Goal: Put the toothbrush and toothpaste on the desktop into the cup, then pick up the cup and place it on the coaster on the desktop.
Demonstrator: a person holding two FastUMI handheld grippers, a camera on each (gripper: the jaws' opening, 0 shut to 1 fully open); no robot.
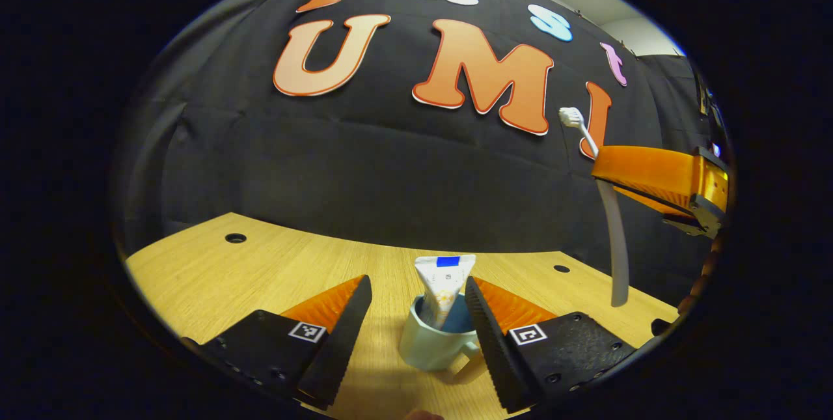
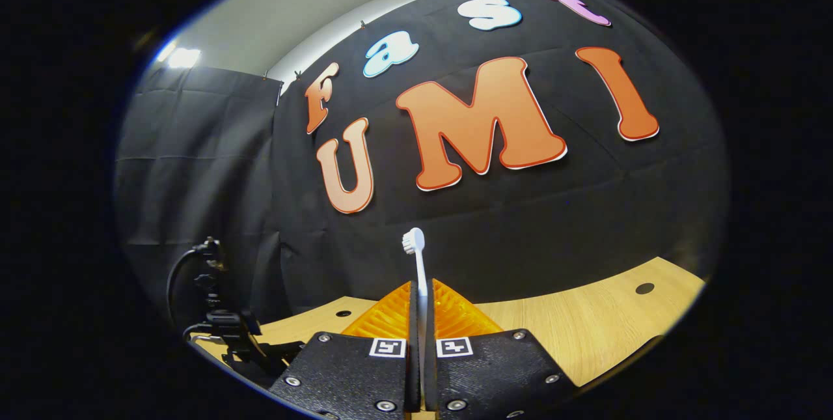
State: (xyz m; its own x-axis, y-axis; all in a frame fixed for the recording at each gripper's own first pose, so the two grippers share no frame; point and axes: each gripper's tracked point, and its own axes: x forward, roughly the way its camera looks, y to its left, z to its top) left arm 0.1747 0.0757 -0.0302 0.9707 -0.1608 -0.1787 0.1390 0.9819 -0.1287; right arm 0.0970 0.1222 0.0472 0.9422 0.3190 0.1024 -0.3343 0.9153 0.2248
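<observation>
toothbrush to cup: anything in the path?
Partly. The toothpaste already stands in the cup, and the left gripper is open with a finger either side of the cup. The right gripper holds the toothbrush upright, up and to the side; open air lies between.

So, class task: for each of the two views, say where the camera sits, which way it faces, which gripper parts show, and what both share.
Left gripper view: rides on the left gripper, facing forward over the desktop at the cup holding the toothpaste; its open fingers flank the cup.
Right gripper view: rides on the right gripper, raised, facing the booth wall; its fingers clamp the upright toothbrush.
Shared: the toothbrush, right gripper, desktop and wall.
</observation>
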